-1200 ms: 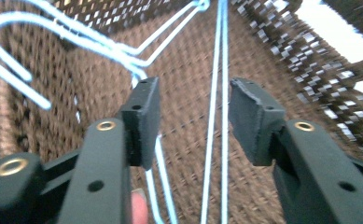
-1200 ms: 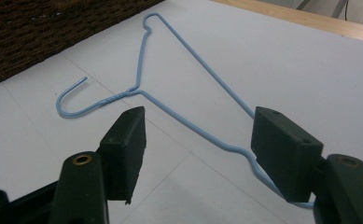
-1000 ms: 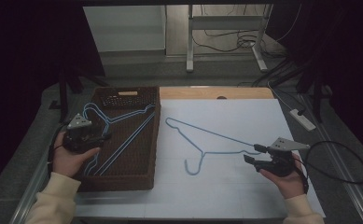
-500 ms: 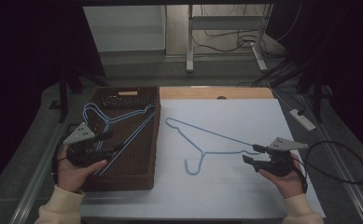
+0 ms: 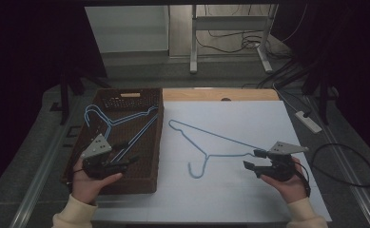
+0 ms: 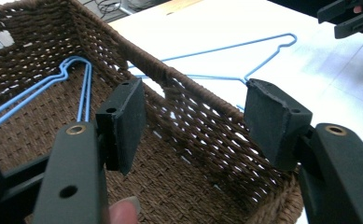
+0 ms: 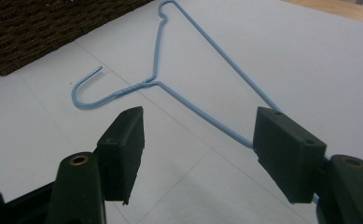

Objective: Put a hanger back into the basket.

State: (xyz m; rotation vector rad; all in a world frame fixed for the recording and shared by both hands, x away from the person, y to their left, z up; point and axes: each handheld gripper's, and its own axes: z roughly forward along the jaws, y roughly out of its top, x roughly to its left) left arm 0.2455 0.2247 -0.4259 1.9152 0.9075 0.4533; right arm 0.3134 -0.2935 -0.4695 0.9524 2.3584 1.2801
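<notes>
High view. Your left hand-held gripper point(image 5: 125, 162) hangs over the near end of the woven basket point(image 5: 150, 183) at the tabletop's left side, jaws spread with nothing between them; they have just been opening. Blue wire hangers point(image 5: 121, 124) lie in the basket beyond it, their near ends running under the grey plate on the gripper. Your right hand-held gripper point(image 5: 252, 159) sits low over the white sheet point(image 5: 249, 199), jaws apart. A single blue hanger point(image 5: 206, 140) lies flat on the sheet, its hook toward you; its right end reaches the right gripper's jaws. The sheet is bare in front of and beyond the single hanger. The sheet's right edge runs near your right hand point(image 5: 287, 180).

Left gripper view. Your left hand-held gripper point(image 6: 195, 122) is released; the basket's right wall point(image 6: 202, 107) passes between the pads, untouched. The hangers in the basket point(image 6: 79, 77) lie beyond the left pad, apart from it. The single hanger point(image 6: 235, 46) lies on the sheet past the wall.

Right gripper view. Your right hand-held gripper point(image 7: 200, 149) is released. The single hanger's point(image 7: 188, 102) lower wire runs down to the right pad; whether it touches the pad cannot be told. The hook lies beyond the left pad, well apart. A basket corner point(image 7: 39, 32) shows at upper left.
</notes>
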